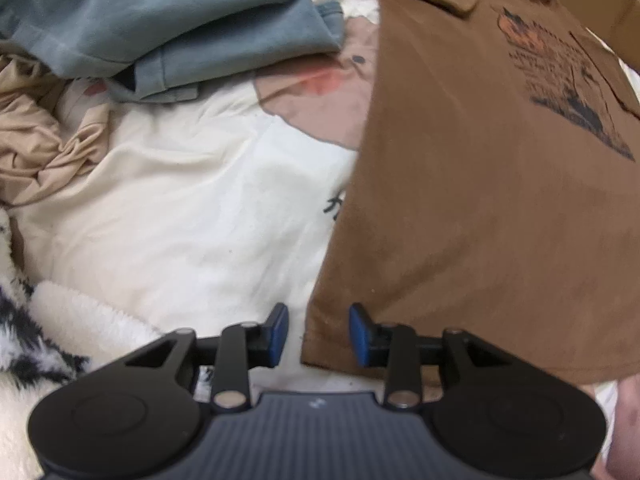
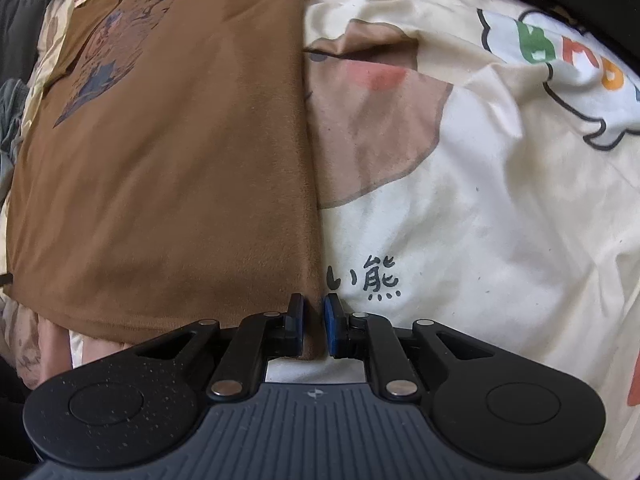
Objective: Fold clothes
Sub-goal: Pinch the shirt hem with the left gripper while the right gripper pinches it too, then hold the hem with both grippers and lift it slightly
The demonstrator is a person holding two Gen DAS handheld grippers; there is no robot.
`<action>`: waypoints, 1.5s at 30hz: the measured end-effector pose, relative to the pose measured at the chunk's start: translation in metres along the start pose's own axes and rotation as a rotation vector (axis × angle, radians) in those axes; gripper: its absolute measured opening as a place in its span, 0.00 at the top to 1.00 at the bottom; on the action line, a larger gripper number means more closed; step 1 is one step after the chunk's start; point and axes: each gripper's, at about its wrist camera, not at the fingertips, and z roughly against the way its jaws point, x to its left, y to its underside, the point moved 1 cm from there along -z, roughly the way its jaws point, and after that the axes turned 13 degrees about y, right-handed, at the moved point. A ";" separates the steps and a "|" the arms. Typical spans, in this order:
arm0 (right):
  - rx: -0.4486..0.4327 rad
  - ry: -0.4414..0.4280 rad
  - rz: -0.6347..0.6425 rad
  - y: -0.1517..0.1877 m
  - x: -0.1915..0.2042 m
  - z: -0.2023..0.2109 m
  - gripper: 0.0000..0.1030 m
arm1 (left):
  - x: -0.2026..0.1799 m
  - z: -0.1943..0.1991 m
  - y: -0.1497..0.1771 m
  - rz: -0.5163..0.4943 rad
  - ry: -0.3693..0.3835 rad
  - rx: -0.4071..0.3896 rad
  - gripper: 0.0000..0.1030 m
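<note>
Between the blue pads (image 1: 280, 332) of the left gripper (image 1: 319, 334) lies the near left corner of the brown T-shirt (image 1: 480, 200). The jaws stand apart and neither pad presses the cloth: the left pad sits over bare bedsheet (image 1: 180, 220), the right pad over the shirt's hem edge. The corner is released.

Ahead of the left fingers, the shirt extends up and to the right, spread flat, with a dark printed graphic (image 1: 568, 80) toward its far end. To the left of the fingers lie a fluffy white blanket with black markings (image 1: 48, 332), a crumpled beige garment (image 1: 40, 140) further ahead, and a grey-blue garment (image 1: 160, 28) heaped at the far left.

At the right gripper (image 2: 313, 330), the jaws are nearly together, with a narrow strip of the brown T-shirt (image 2: 160, 180) near its bottom right corner running between the blue pads (image 2: 331, 328). The pads appear clenched on this edge of the cloth. The shirt lies ahead and to the left of these fingers, its straight right edge running away from the gap between them. To the right of the fingers, the cream bedsheet (image 2: 500, 220) shows printed black characters (image 2: 376, 280) just beside the right pad and a cartoon bear face (image 2: 380, 120) further ahead.
</note>
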 end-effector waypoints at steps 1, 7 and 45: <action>0.001 -0.001 -0.003 0.000 0.000 -0.001 0.82 | 0.001 -0.001 0.000 -0.001 0.002 0.000 0.65; 0.013 -0.010 -0.017 -0.004 0.000 -0.006 0.81 | -0.001 -0.006 0.007 -0.019 0.017 -0.007 0.68; -0.109 0.010 0.081 -0.053 -0.003 0.156 1.00 | -0.050 0.150 -0.038 0.041 0.111 -0.101 0.96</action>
